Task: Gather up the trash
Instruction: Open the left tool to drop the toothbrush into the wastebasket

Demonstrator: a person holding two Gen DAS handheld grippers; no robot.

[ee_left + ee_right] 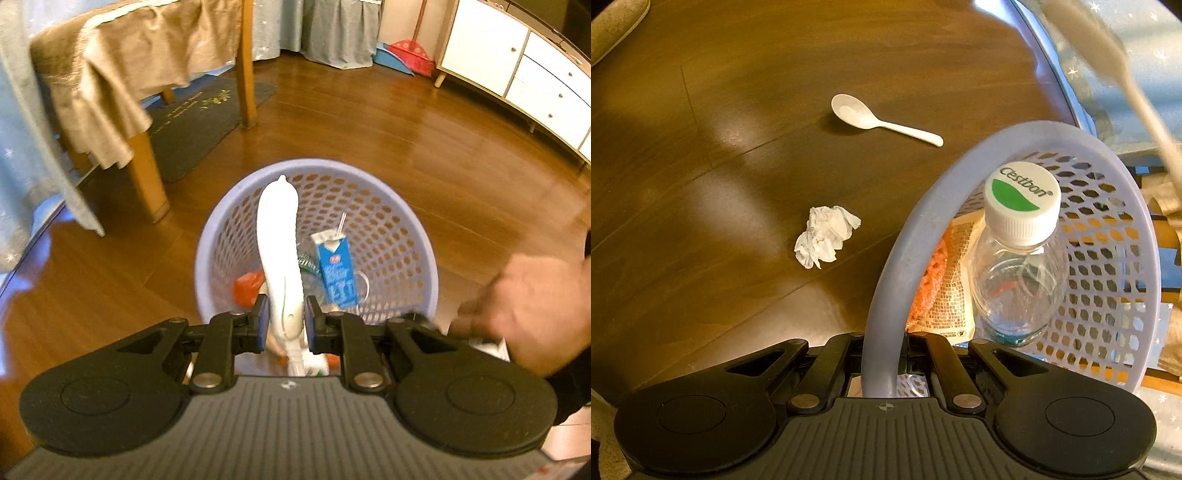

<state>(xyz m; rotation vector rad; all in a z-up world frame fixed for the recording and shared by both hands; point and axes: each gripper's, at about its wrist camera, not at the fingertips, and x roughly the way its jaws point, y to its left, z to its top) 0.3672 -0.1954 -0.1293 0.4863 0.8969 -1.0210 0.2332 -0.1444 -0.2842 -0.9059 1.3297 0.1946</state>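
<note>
The left gripper (283,319) is clamped on a long white plastic piece (277,236), curved and rounded at its far tip; what it is cannot be told, and its near end runs down behind the gripper body. It hangs above the open mouth of a pale lilac perforated plastic basket (399,206) standing on the brown wooden floor (369,122).

Inside the basket, a blue and white drink carton with a straw (337,273) leans upright, an orange wrapper (248,288) lies beside it, and other scraps under the gripper are too hidden to name. A blurred hand (528,306) shows at the right edge of the left wrist view, cut off by the frame.

The right gripper (881,354) is pressed together on the basket's rim, its pads hidden behind the lilac band. Within the basket in this view stand a clear plastic bottle with a white and green cap (1019,258) and a printed beige packet (953,291) beside something orange, partly covered.

On the floor, apart from the basket, lie a white plastic spoon (864,114) and a crumpled white tissue (823,236). A blurred pale shape crosses the top right corner, too smeared to tell.
</note>
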